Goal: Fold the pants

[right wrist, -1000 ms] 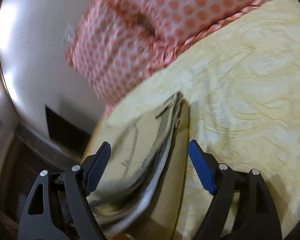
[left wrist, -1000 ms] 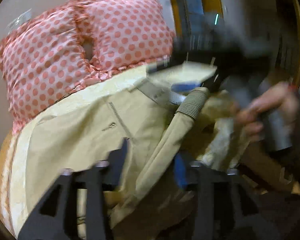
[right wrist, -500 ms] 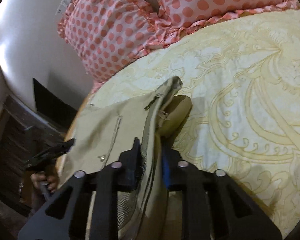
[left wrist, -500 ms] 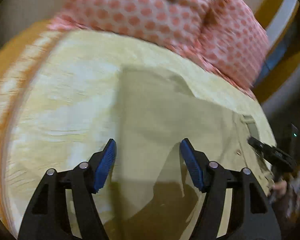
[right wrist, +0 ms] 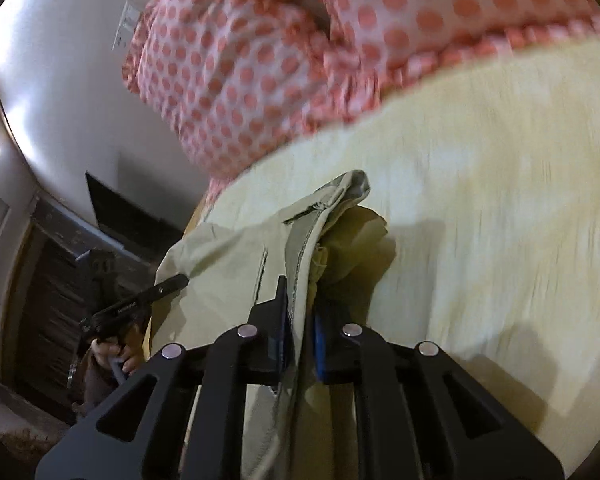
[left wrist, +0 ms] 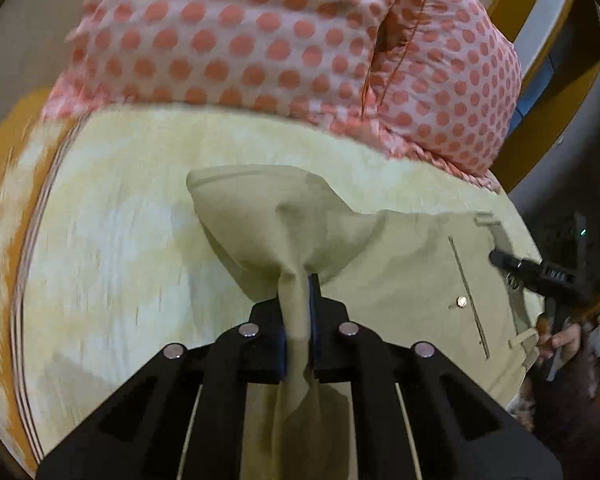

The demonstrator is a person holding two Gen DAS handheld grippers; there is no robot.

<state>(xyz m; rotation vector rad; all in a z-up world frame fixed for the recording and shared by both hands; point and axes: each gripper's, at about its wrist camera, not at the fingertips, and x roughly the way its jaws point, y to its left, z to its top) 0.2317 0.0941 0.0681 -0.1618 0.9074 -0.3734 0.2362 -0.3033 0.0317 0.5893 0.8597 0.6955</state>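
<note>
Beige pants (left wrist: pixel 400 264) lie on a pale yellow patterned bedspread (left wrist: pixel 112 240). My left gripper (left wrist: pixel 298 300) is shut on a bunched fold of the pants' fabric, which rises in a cone ahead of it. A back pocket with a button (left wrist: pixel 462 301) shows to the right, and the right gripper (left wrist: pixel 540 276) reaches in at the waistband. In the right wrist view my right gripper (right wrist: pixel 300 312) is shut on the waistband edge of the pants (right wrist: pixel 228 256), lifted off the bedspread (right wrist: pixel 480 220). The left gripper (right wrist: pixel 140 300) shows at the left, hand-held.
Two pink polka-dot pillows (left wrist: pixel 268 40) lie along the bed's far side, close behind the pants; they also show in the right wrist view (right wrist: pixel 300 52). A white wall (right wrist: pixel 60 60) and dark furniture (right wrist: pixel 60 300) stand past the bed's left edge.
My left gripper has gone from open over the flat pants to shut on a bunched fold. My right gripper stays shut on the waistband, and both views have shifted toward the pillows.
</note>
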